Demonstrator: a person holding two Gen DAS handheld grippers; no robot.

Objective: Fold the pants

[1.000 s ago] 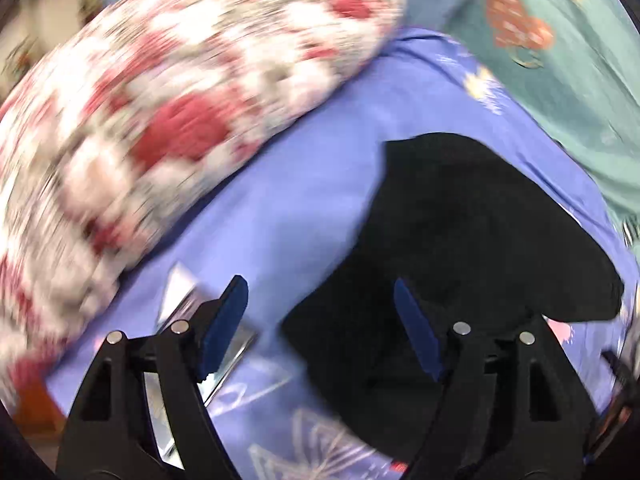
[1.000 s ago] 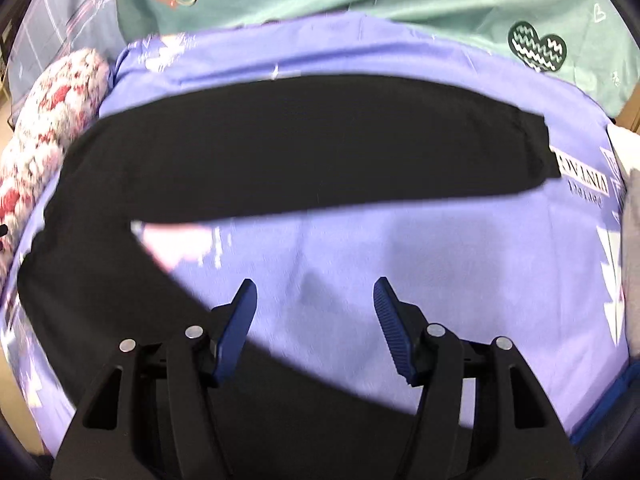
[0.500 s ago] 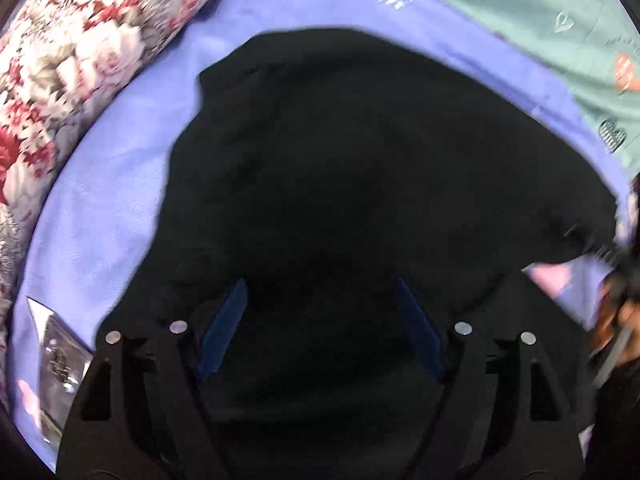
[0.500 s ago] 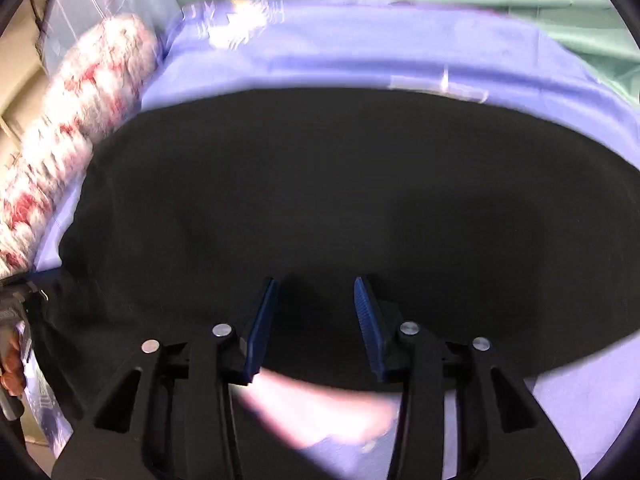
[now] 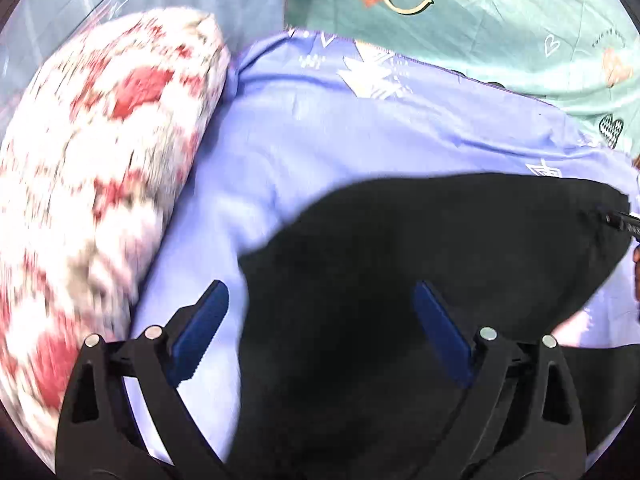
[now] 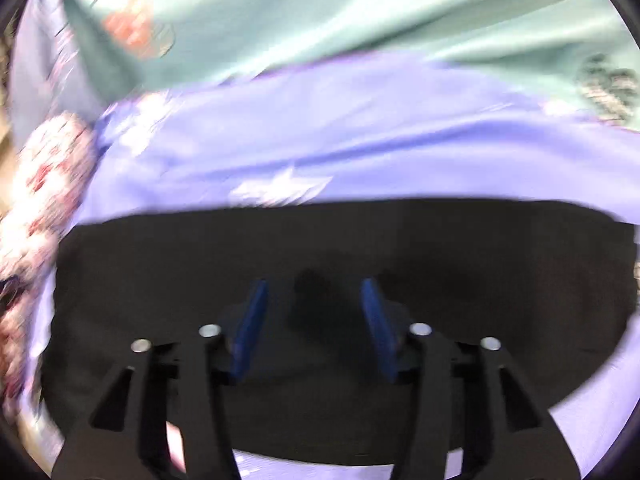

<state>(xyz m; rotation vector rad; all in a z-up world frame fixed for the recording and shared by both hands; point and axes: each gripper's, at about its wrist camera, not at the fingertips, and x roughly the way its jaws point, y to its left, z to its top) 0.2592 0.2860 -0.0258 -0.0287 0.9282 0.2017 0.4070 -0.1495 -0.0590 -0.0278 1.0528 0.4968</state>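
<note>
Black pants lie on a lilac printed bed sheet. In the left wrist view my left gripper is open over the pants' left edge, its left finger over bare sheet and its right finger over black cloth. In the right wrist view the pants spread as a wide dark band, and my right gripper is open, fingers fairly close, low over the cloth with nothing between the pads. The right gripper's tip shows at the pants' right end in the left wrist view.
A red-and-white floral pillow lies along the sheet's left side, also in the right wrist view. A teal cartoon-print blanket lies beyond the sheet, also in the right wrist view.
The left gripper has pulled back left from above the pants, so the pillow and bare sheet show again. The right gripper has opened wider and tilted up; more sheet and blanket are in view.
</note>
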